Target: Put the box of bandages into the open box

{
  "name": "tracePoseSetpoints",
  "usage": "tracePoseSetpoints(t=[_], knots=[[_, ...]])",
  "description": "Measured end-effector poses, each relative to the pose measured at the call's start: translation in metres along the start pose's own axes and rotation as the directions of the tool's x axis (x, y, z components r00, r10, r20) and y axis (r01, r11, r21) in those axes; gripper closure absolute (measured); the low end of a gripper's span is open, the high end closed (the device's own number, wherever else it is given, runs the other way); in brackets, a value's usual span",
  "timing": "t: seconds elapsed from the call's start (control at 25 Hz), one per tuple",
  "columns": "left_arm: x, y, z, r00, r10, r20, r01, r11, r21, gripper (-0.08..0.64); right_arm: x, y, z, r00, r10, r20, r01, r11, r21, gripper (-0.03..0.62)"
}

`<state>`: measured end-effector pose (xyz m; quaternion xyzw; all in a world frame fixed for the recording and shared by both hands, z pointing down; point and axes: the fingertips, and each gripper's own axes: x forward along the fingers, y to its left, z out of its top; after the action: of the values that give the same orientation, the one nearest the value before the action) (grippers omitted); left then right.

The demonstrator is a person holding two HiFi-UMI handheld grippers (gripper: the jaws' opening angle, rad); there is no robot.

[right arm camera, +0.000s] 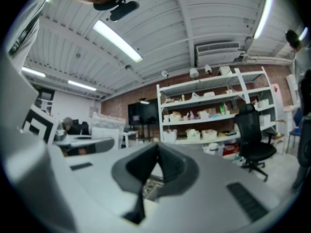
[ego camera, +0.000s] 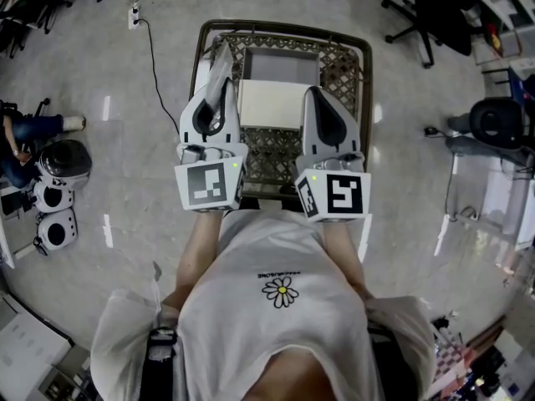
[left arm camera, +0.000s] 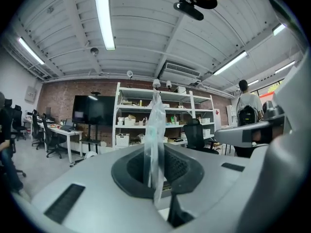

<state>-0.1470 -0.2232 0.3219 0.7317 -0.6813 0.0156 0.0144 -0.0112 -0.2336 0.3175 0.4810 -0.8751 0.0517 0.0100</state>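
A dark wicker basket (ego camera: pixel 343 69) on a frame stands on the floor in front of me. Inside it lies an open box, seen as a white panel (ego camera: pixel 267 103) with a grey inside (ego camera: pixel 280 65) behind it. My left gripper (ego camera: pixel 219 90) hangs over the basket's left side, shut on a strip of clear plastic film (ego camera: pixel 221 61). The left gripper view shows that film (left arm camera: pixel 155 125) standing up from between the closed jaws of the left gripper (left arm camera: pixel 155 176). My right gripper (ego camera: pixel 316 97) hovers over the basket's right side, and in its own view the right gripper (right arm camera: pixel 156 165) is shut with nothing in it. No bandage box shows in any view.
On the floor lie a power strip with its cable (ego camera: pixel 134 15) at far left and white helmet-like shells (ego camera: pixel 57 195) at left, near a seated person (ego camera: pixel 29 132). Office chairs (ego camera: pixel 435 11) stand at far right. Shelving (left arm camera: pixel 165 115) and desks (left arm camera: pixel 60 132) fill the room behind.
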Motion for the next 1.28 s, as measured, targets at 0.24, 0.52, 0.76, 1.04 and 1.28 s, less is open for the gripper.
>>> tracePoseSetpoints(t=[0.24, 0.52, 0.76, 1.04, 1.28], knots=[[0.004, 0.001, -0.008, 0.999, 0.019, -0.05, -0.016, 0.998, 0.057, 0.523, 0.002, 0.0, -0.003, 1.0, 0.002, -0.013, -0.002, 1.0, 0.009, 0.561], [0.028, -0.007, -0.039, 0.99, -0.019, -0.14, 0.043, 0.985, 0.167, 0.523, 0.007, -0.005, -0.012, 0.999, 0.001, -0.033, 0.0, 1.0, 0.03, 0.561], [0.058, -0.01, -0.074, 0.972, -0.044, -0.231, 0.117, 0.943, 0.311, 0.523, 0.012, -0.012, -0.021, 0.998, -0.001, -0.057, 0.005, 0.998, 0.061, 0.561], [0.091, -0.023, -0.116, 0.94, -0.108, -0.325, 0.248, 0.869, 0.428, 0.522, 0.016, -0.009, -0.043, 0.994, 0.019, -0.106, -0.012, 0.998, 0.068, 0.561], [0.132, -0.053, -0.163, 0.885, -0.186, -0.427, 0.398, 0.777, 0.488, 0.522, 0.016, -0.013, -0.061, 0.989, 0.022, -0.146, -0.008, 0.995, 0.099, 0.561]])
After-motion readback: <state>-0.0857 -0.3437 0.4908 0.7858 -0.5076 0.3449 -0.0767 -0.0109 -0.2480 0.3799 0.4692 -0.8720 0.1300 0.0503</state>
